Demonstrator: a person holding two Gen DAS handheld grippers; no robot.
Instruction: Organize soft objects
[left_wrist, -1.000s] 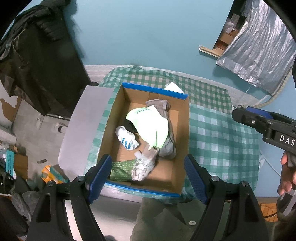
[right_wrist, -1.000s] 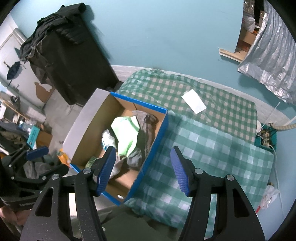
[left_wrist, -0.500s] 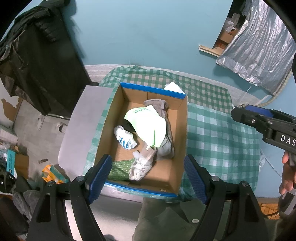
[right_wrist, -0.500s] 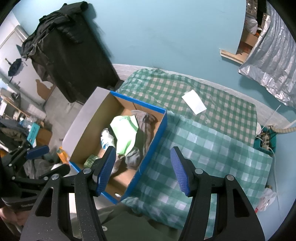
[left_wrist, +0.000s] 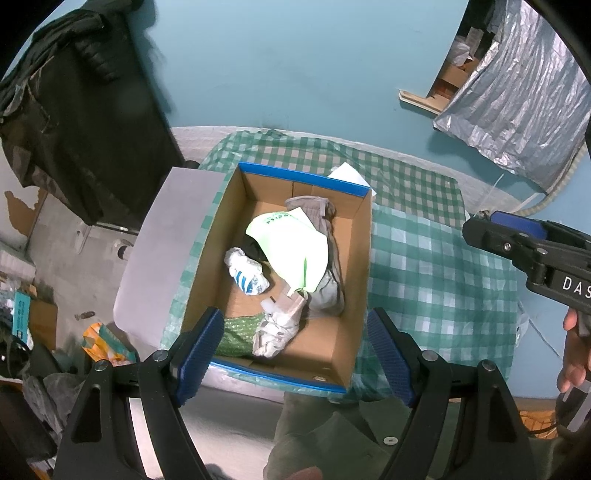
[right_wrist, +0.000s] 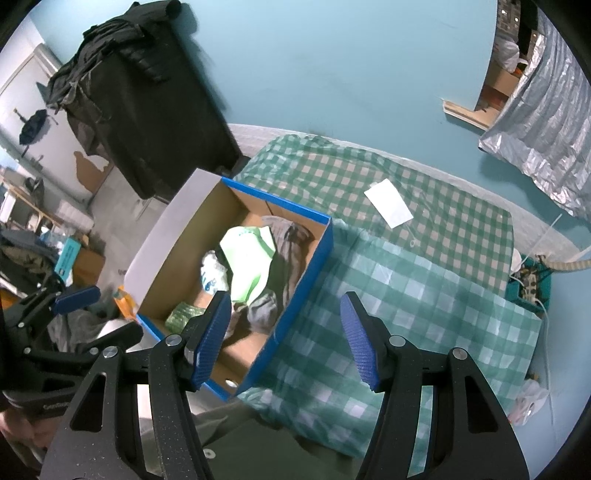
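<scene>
Two black grippers with blue pads hang above the bed, and both are wide open with nothing in them. The left gripper (left_wrist: 295, 354) points down over the open brown cardboard box with blue edges (left_wrist: 364, 258), so its pads frame the near end of the box, likely to pick something out or check the pile. The right gripper (right_wrist: 284, 339) hangs a little to the side, over the box's blue wall and the green and white checked cloth (right_wrist: 406, 295) that covers the bed. A hand (left_wrist: 574, 354) holds its handle at the edge of the left view.

The soft things are all inside the box, piled toward the near end, I think so they stay in one place. I count five: one pale green folded cloth (left_wrist: 291, 251) on top, one grey sock (left_wrist: 328, 258) under it, one white and blue balled sock (left_wrist: 247, 273), one crumpled white and grey cloth (left_wrist: 277, 328), and one green spotted bundle (left_wrist: 236, 334) in the near corner. Something dark lies under the green cloth, but I cannot tell what.

One white paper card (right_wrist: 388, 203) lies alone on the checked cloth, well apart from the box. It looks stiff, so maybe that is why it stays out.
</scene>
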